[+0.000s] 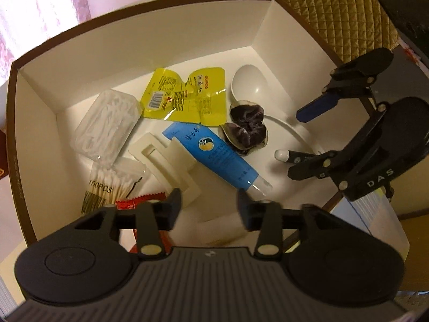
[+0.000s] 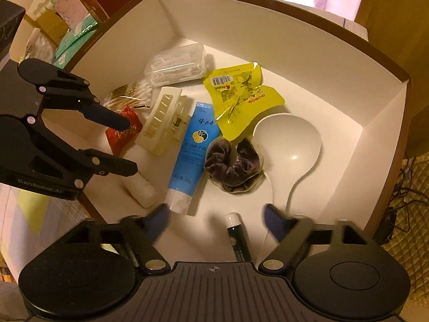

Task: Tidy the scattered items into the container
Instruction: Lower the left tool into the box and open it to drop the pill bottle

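Observation:
A white box with a brown rim (image 1: 161,40) (image 2: 268,26) holds a blue tube (image 1: 211,155) (image 2: 193,147), yellow packets (image 1: 185,94) (image 2: 241,99), a dark scrunchie (image 1: 249,126) (image 2: 233,166), a white spoon (image 2: 289,139), a cream hair clip (image 2: 161,123), cotton swabs (image 1: 107,185) and a red packet (image 2: 123,134). My left gripper (image 1: 209,204) (image 2: 127,145) hangs open over the red packet and a small white bottle (image 2: 139,185), pressing on neither. My right gripper (image 2: 215,216) (image 1: 297,145) stands wide open above a dark tube with a white cap (image 2: 237,238) (image 1: 295,158), which lies loose on the box floor.
A clear box of white picks (image 1: 107,123) (image 2: 177,64) lies by the box's far wall. Outside it, cartons and packets (image 2: 67,18) crowd one side, a quilted cushion (image 1: 335,8) the other. Cables (image 2: 402,187) lie on the floor.

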`<act>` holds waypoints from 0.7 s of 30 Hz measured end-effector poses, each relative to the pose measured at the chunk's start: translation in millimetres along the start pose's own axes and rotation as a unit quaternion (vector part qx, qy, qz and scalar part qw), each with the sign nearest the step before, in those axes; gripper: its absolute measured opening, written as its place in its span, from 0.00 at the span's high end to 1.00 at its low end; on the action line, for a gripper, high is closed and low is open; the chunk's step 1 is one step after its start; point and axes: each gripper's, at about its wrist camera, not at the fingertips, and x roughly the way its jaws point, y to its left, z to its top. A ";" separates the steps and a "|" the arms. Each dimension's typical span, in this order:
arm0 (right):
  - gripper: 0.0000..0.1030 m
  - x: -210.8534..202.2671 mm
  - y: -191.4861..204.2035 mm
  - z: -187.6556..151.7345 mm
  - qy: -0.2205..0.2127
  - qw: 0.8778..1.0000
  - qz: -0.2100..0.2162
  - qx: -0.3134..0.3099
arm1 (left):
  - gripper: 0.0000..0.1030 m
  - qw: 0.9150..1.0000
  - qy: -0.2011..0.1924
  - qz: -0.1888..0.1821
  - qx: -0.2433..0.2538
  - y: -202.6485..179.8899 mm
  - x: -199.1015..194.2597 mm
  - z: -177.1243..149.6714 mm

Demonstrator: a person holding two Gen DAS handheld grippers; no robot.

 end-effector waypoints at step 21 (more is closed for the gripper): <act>0.00 -19.5 28.9 -7.7 -0.039 0.998 -0.028 0.037 | 0.13 0.993 -0.005 0.110 -0.038 -3.0 -31.6 -9.8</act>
